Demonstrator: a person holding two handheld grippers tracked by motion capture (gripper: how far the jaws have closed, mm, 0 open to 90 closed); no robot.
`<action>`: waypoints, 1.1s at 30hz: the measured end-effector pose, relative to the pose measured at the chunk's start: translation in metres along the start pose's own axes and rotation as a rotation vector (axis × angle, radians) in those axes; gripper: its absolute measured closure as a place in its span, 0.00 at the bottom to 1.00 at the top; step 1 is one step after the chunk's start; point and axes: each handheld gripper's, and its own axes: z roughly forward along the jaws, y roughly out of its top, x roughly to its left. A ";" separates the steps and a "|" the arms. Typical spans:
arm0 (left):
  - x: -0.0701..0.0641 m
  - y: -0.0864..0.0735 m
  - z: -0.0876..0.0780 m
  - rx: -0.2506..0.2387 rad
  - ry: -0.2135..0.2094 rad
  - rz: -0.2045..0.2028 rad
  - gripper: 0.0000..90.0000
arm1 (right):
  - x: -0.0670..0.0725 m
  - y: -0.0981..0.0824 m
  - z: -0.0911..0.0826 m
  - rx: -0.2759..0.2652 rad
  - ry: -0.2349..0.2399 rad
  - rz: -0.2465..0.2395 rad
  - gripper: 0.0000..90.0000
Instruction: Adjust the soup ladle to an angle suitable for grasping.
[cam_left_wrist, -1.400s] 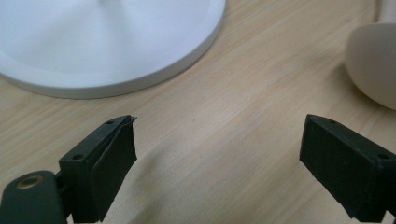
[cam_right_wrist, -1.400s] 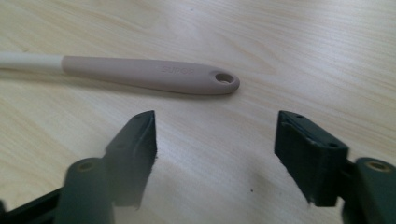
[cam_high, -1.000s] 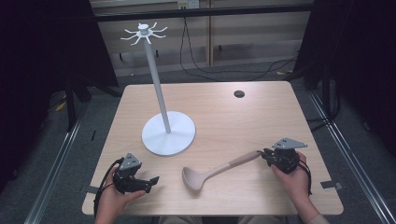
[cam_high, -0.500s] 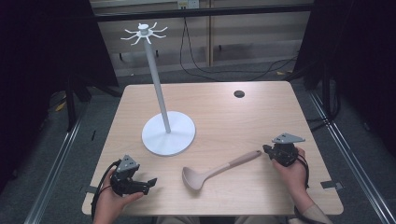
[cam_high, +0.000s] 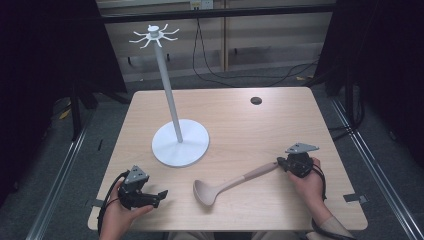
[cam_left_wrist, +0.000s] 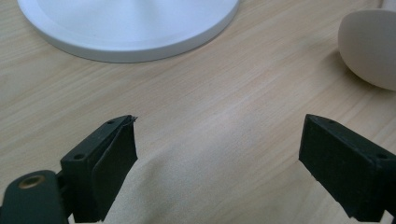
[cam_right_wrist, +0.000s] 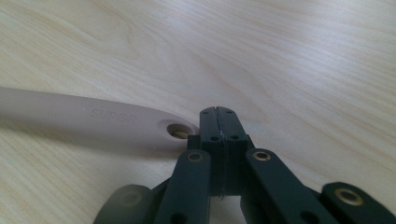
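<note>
Pale wood table (cam_high: 280, 130) carries a beige ladle (cam_high: 227, 183) lying near the front edge, its bowl toward the left gripper (cam_high: 159, 194), whose jaws stand wide apart. The right gripper view reveals embossed lettering and a hanging hole on the handle end (too small from above), just beside the right gripper (cam_right_wrist: 218, 113), jaws pressed together on nothing. A white hook stand (cam_high: 180, 142) rises behind.
</note>
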 end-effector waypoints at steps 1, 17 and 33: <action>0.000 0.000 0.000 0.000 0.000 0.000 0.12 | 0.002 0.000 0.000 0.005 0.000 0.005 1.00; 0.002 0.002 0.000 0.006 -0.002 -0.004 0.12 | 0.022 0.004 0.002 0.005 0.036 -0.006 1.00; 0.003 0.003 0.001 0.012 -0.006 -0.008 0.12 | 0.025 0.007 0.000 -0.022 0.050 -0.004 0.95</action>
